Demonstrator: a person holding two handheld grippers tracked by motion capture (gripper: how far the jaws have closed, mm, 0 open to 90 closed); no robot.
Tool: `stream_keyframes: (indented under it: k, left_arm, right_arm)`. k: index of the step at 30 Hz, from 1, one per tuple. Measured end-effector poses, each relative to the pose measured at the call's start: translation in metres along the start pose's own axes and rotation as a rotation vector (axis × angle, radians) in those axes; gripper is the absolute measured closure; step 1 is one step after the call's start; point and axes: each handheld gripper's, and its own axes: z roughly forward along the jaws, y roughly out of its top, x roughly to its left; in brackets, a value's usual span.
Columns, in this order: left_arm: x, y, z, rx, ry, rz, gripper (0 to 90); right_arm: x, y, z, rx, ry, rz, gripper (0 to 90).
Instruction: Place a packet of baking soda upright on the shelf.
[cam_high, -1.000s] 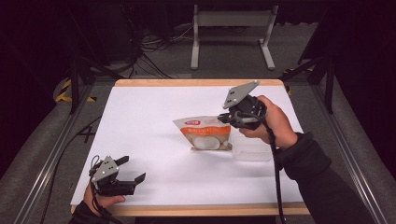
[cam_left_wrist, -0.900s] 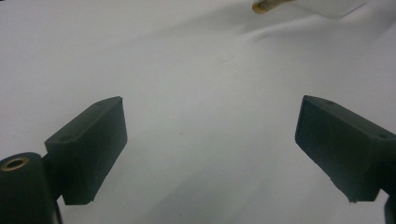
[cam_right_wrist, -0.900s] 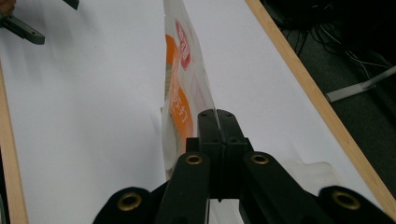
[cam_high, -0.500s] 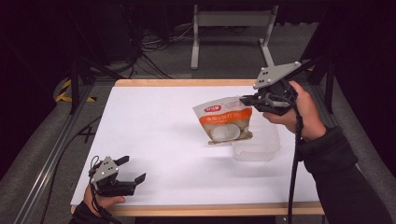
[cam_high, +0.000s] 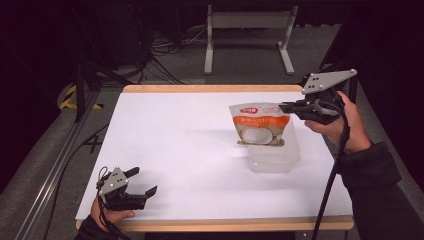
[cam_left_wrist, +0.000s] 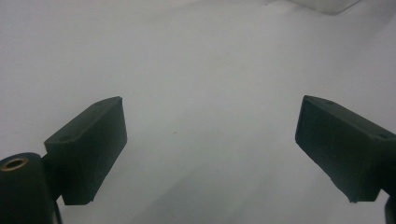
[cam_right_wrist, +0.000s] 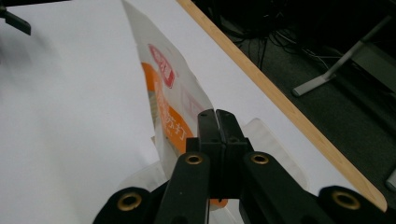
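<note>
1. Right gripper (cam_high: 286, 106) is up off the counter (cam_high: 190, 145) toward the far right side, held in the person's right hand (cam_high: 340, 125). Its fingers are pinched together on the top corner of a snack pouch (cam_high: 259, 125). In the right gripper view you can see the two black fingers (cam_right_wrist: 208, 126) pressed flat against each other, with the pouch's edge caught between them.

2. The pouch is white with an orange band, a red label near the top and a picture of something round and white on the front. It hangs upright from that pinched corner, a bit tilted.

3. Right under the pouch sits a clear plastic container (cam_high: 275, 159), resting on the counter. The pouch's bottom edge looks to be at or just inside the container's opening, but I can't tell for sure whether it touches it.

4. Left gripper (cam_high: 145, 182) is way over at the near left corner of the counter, well apart from the pouch and container, held in the left hand (cam_high: 107, 215). Fingers are spread wide with nothing between them; the left gripper view shows them apart over bare white counter.

5. The counter has a white top with a wooden edge (cam_high: 210, 88), and there's a grey metal stand (cam_high: 247, 30) on the floor behind it.
</note>
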Motion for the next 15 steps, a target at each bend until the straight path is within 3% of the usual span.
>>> stream_keyframes:
  k: [8, 15]
  left_arm:
    - [0.001, -0.001, 0.000, 0.002, 0.004, -0.010, 9.9]
    - [0.000, 0.000, 0.000, 0.004, 0.000, -0.010, 9.8]
  right_arm:
    - [-0.008, -0.016, -0.014, -0.061, 0.006, 0.025, 90.0]
    - [-0.010, -0.026, -0.022, -0.060, -0.001, 0.038, 90.0]
